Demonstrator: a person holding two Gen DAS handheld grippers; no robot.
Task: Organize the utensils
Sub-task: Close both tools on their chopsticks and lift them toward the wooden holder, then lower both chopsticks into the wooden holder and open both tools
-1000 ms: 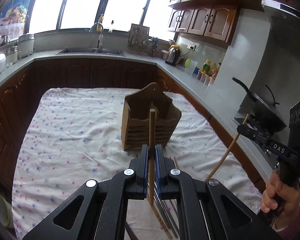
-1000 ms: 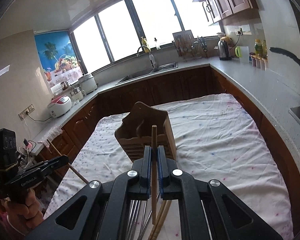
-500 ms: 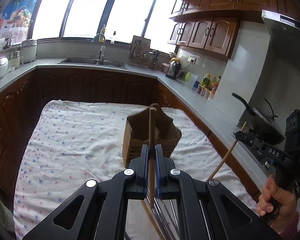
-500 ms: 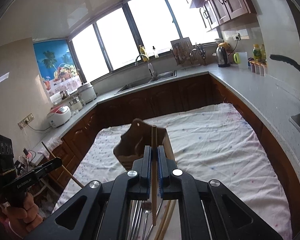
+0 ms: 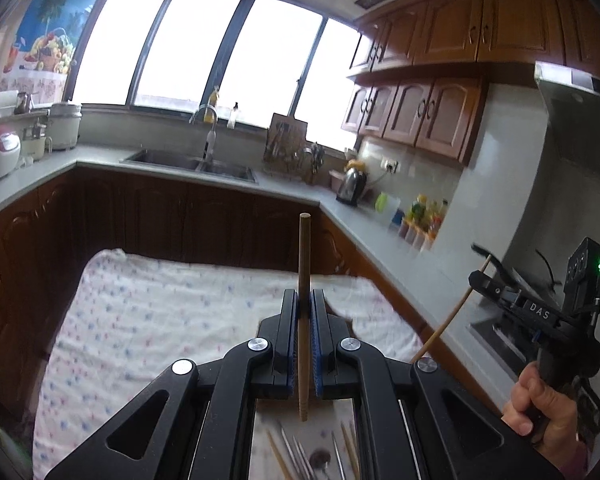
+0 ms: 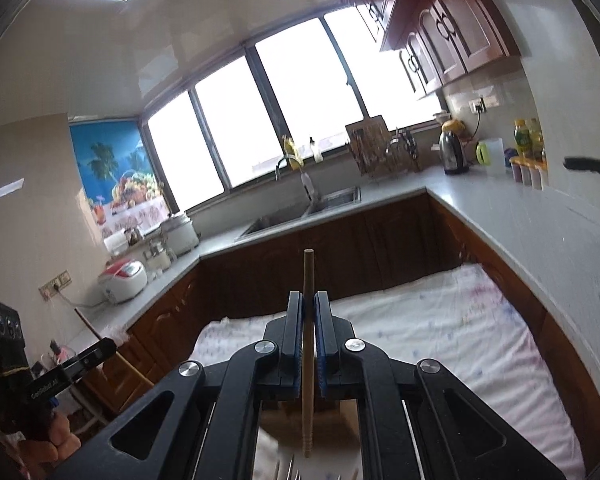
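While the cloth-covered desk (image 5: pixel 148 312) lies below, a chopstick (image 5: pixel 303 280) is being clamped upright by the left hand-held gripper (image 5: pixel 303 312), another chopstick (image 6: pixel 308 292) by the right hand-held gripper (image 6: pixel 308 312).

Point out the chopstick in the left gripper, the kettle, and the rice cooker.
chopstick (image 5: pixel 303 280): left wrist view, shaft above the jaws.
kettle (image 5: pixel 350 187): left wrist view, steel body.
rice cooker (image 6: pixel 125 281): right wrist view, white front.

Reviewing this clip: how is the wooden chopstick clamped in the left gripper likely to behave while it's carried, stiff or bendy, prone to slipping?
The chopstick looks straight above and below the left gripper, so probably stiff. It is thin wood, likely light. Pinched at one narrow band, it might pivot or slide if bumped.
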